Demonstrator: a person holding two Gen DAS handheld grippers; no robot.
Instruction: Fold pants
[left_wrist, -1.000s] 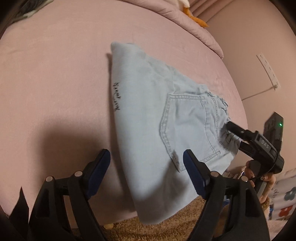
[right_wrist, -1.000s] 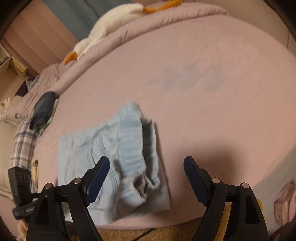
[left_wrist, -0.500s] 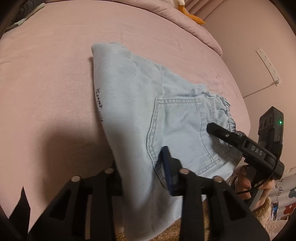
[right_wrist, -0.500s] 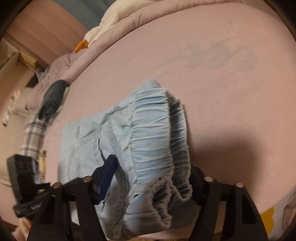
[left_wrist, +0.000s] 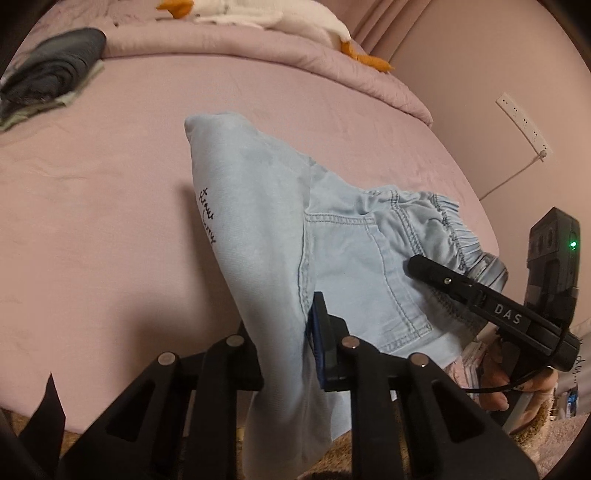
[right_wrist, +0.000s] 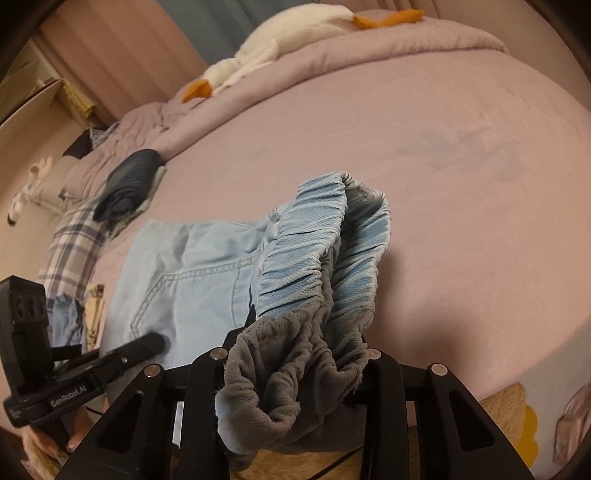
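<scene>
Left gripper (left_wrist: 286, 354) now clamped on the near hanging edge of the pants (left_wrist: 266, 236), fingers together with denim pinched between; a second ago wide apart and hovering short of the cloth, half a second ago just closing. Right gripper (right_wrist: 295, 360) likewise shut on the elastic waistband (right_wrist: 317, 258), bunched grey-blue fabric spilling over the fingers; a second ago open and clear of it. Both grabs made within the last second, so grasp step judged done and lift-and-fold next. Waistband end already raised off the bed (right_wrist: 461, 240) in the right view, folded-back lip standing up; left view shows the cloth pulled taut from the far corner toward the near edge, back pocket (left_wrist: 362, 280) facing up, script lettering along the left side. Pants lying across the near part of the bed, lower edge draping over the mattress rim toward the carpet. Further out: dark folded clothes (left_wrist: 51, 70) well apart at the far left, plush goose (right_wrist: 280, 40) on the quilt at the head of the bed. Risk judged: thick waistband bunch slipping on one side, giving a skewed fold.
</scene>
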